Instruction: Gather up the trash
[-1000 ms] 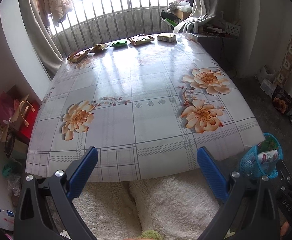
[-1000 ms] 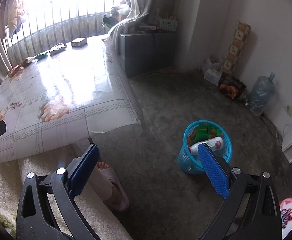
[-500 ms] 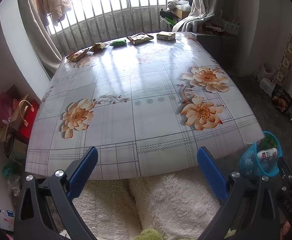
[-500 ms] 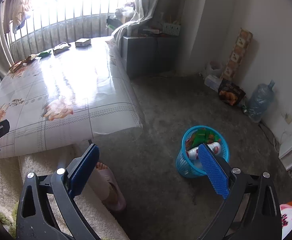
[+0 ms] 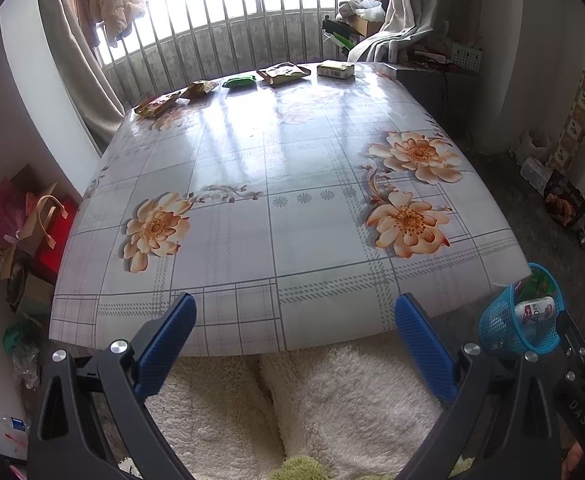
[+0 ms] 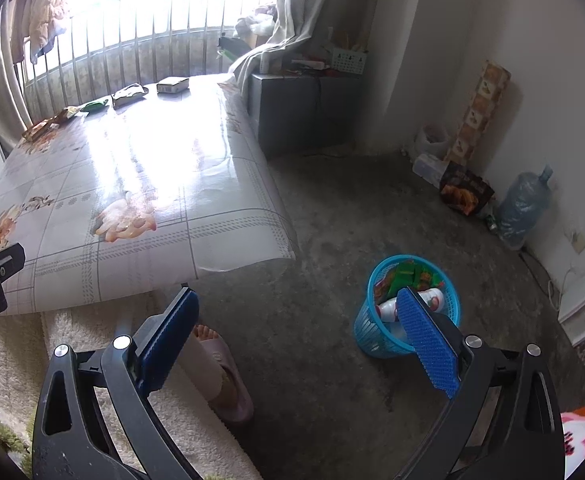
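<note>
A blue mesh trash basket (image 6: 376, 340) stands on the floor right of the table, holding a white bottle (image 6: 388, 307) and green wrappers; it also shows in the left wrist view (image 5: 496, 330). Several wrappers lie along the table's far edge: a green packet (image 5: 239, 81), a brown snack bag (image 5: 283, 73), a small box (image 5: 335, 69) and two more wrappers (image 5: 156, 105). My left gripper (image 5: 292, 320) is open and empty at the table's near edge. My right gripper (image 6: 296, 312) is open and empty above the floor, left of the basket.
The flowered table (image 5: 292, 184) fills the left wrist view. A person's fleece-covered legs (image 5: 312, 408) and slippered foot (image 6: 228, 384) are below. Bags (image 5: 24, 216) sit left of the table; a water jug (image 6: 522, 210) and snack bag (image 6: 466, 192) line the right wall.
Both grippers have pulled back slightly from the table and basket, so the scene has shifted a little. Both stay open and empty.
</note>
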Demonstrator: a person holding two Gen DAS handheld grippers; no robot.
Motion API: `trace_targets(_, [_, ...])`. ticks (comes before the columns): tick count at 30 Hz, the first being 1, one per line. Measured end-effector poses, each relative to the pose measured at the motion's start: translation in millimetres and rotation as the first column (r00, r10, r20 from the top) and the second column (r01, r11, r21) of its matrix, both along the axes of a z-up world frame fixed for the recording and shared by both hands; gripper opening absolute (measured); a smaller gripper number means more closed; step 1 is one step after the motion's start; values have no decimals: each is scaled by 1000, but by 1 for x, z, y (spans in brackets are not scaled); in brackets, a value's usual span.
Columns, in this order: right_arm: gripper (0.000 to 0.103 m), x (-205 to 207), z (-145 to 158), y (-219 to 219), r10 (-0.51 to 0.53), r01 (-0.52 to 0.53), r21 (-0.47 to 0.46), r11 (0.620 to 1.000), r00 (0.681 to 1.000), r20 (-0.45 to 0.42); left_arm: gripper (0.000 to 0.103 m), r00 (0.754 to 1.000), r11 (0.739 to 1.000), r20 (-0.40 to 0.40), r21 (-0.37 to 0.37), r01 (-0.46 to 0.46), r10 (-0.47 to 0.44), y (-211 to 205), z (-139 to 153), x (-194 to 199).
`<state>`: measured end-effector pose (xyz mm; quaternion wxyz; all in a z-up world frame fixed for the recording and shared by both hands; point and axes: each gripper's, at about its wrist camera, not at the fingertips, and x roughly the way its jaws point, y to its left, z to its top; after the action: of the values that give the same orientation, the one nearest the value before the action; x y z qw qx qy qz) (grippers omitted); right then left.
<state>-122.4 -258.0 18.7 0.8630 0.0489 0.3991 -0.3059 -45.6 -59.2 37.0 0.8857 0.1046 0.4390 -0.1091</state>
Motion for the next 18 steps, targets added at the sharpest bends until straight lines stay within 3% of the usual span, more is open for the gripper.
trace_targets(18, [95,3,1,3,8,-8,3,1000,1000,-5,97,1000,1000,-3,0,-2,2,0,-1,-1])
